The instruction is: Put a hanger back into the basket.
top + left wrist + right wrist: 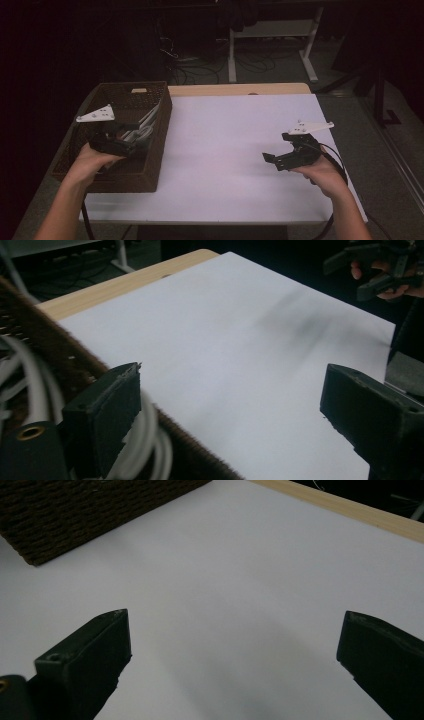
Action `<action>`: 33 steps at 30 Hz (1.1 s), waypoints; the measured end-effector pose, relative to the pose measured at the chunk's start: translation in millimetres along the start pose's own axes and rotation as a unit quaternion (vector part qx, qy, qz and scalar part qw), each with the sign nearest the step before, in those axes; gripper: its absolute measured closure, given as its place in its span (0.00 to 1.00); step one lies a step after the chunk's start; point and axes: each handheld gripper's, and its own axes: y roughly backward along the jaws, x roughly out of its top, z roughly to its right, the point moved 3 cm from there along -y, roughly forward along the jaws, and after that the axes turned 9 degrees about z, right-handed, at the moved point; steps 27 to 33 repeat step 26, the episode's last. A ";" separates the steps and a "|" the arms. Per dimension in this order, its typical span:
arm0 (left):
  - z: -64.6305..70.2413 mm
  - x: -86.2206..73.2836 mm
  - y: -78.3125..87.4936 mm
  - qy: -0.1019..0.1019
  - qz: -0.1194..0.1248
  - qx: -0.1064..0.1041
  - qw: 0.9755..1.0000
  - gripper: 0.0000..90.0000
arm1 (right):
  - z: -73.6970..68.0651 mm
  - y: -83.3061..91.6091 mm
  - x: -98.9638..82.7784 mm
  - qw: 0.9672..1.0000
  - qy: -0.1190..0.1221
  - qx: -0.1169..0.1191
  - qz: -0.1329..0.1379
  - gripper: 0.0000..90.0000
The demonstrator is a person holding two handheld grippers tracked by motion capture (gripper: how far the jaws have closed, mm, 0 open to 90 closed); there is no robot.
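A dark brown woven basket [150,172] stands on the left of the white table top [225,150], with white cables [148,125] lying inside it. My left gripper [131,145] hovers over the basket's right side, open, with nothing between its jaws. In the left gripper view the left gripper [235,410] straddles the basket rim [75,370], and white cables [145,440] lie under the left jaw. My right gripper [277,146] is held above the table's right side, open and empty. In the right gripper view, bare white surface lies between the jaws of the right gripper [230,655].
A wooden strip [240,89] runs along the table's far edge. The basket's corner [75,515] appears far off in the right gripper view. The right gripper [380,270] and its hand appear at the top right of the left gripper view. Beyond the table stand desk legs and floor cables [250,60].
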 end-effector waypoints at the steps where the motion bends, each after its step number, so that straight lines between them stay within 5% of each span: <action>1: 2.2 -1.6 -3.0 0.000 -0.001 -0.003 1.000 0.07 | -1.0 0.4 1.6 1.000 0.000 0.002 -0.001 0.01; 9: 18.1 -10.5 -20.8 -0.009 -0.017 -0.030 0.999 0.00 | -6.4 4.4 16.0 1.000 0.009 0.012 0.011 0.01; 33: 20.6 -15.4 -25.3 -0.009 -0.018 -0.032 0.999 0.00 | -6.2 6.6 16.1 1.000 0.013 0.012 0.015 0.01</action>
